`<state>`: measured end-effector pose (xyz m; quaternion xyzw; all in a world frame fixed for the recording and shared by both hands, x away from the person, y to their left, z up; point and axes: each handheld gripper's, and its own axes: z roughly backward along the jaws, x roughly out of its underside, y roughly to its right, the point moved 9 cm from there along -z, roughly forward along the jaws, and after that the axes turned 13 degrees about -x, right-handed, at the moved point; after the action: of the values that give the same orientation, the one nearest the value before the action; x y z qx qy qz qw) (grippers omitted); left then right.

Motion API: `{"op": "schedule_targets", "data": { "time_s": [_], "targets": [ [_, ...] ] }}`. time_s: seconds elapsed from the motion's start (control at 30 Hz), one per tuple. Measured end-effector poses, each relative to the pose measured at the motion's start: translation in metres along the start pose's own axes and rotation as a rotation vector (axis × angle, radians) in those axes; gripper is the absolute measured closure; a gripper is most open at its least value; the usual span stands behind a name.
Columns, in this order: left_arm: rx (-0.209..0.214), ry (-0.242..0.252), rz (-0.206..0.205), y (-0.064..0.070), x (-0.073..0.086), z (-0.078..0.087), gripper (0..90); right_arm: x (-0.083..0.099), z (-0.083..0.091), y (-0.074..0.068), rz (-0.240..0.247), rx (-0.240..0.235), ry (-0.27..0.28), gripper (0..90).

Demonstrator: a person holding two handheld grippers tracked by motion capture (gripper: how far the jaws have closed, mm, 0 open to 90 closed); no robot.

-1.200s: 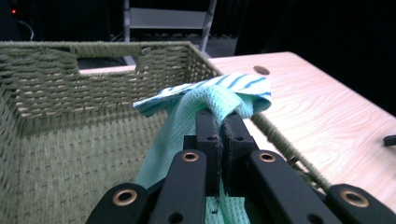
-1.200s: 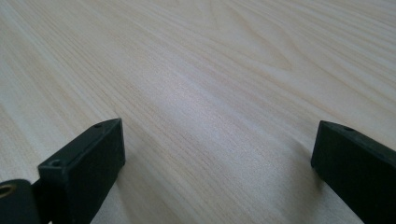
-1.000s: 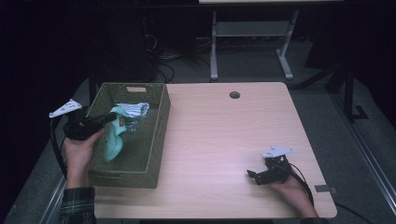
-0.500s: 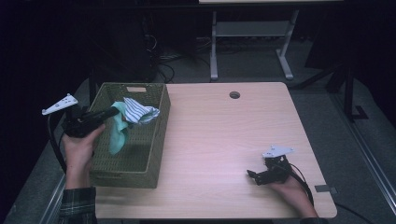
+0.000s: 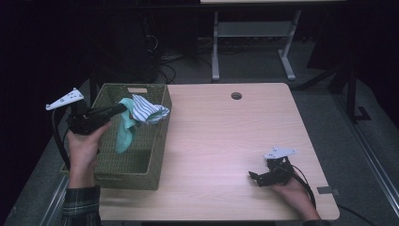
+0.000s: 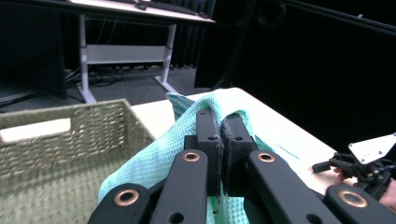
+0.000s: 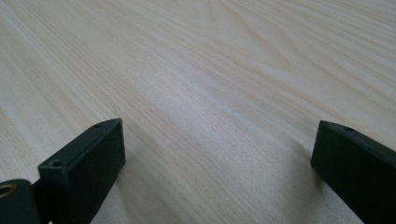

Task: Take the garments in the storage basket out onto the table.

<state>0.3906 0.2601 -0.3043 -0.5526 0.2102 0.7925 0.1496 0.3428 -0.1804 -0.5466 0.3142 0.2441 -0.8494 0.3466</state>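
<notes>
A mint-green cloth [image 5: 127,132] hangs from my left gripper [image 5: 123,108], which is shut on it above the woven olive basket [image 5: 141,167]. A striped white-and-blue cloth [image 5: 149,111] is lifted with it and drapes over the basket's right rim. In the left gripper view the jaws of the left gripper [image 6: 220,122] are pressed together with the green cloth [image 6: 159,156] folded over them, and the basket [image 6: 56,140] lies below. My right gripper [image 5: 253,176] rests low at the table's front right, open. Its jaws in the right gripper view [image 7: 217,158] stand wide apart over bare wood.
The light wooden table [image 5: 226,136] has a round cable hole [image 5: 236,95] near its far edge. A white metal desk frame [image 5: 249,33] and cables stand on the dark floor behind. My right gripper [image 6: 359,163] shows far off in the left gripper view.
My left gripper has risen out of the basket and swung right, pulling the green cloth and the striped cloth up with it. The right gripper has stayed put.
</notes>
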Motion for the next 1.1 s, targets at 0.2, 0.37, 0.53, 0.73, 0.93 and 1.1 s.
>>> {"op": "schedule_targets", "data": {
  "time_s": [0.2, 0.37, 0.53, 0.73, 0.93, 1.1],
  "targets": [
    [0.041, 0.019, -0.013, 0.016, -0.015, -0.003, 87.5, 0.000, 0.000, 0.000, 0.002, 0.000, 0.001, 2.4],
    [0.067, 0.024, -0.017, 0.025, -0.023, -0.005, 87.5, 0.000, 0.000, 0.000, 0.001, 0.000, 0.001, 2.4],
    [0.101, 0.030, -0.019, 0.036, -0.029, -0.008, 87.5, 0.000, 0.000, 0.000, 0.000, 0.000, 0.001, 2.4],
    [0.139, 0.038, -0.027, 0.051, -0.036, -0.012, 87.5, 0.000, 0.000, 0.000, 0.002, 0.000, 0.001, 2.4],
    [0.164, 0.034, -0.039, 0.064, -0.040, -0.018, 87.5, 0.000, 0.000, 0.000, 0.002, 0.000, 0.001, 2.4],
    [0.186, 0.030, -0.043, 0.076, -0.040, -0.024, 87.5, 0.000, 0.000, 0.000, 0.002, 0.001, 0.001, 2.4]
  ]
}}
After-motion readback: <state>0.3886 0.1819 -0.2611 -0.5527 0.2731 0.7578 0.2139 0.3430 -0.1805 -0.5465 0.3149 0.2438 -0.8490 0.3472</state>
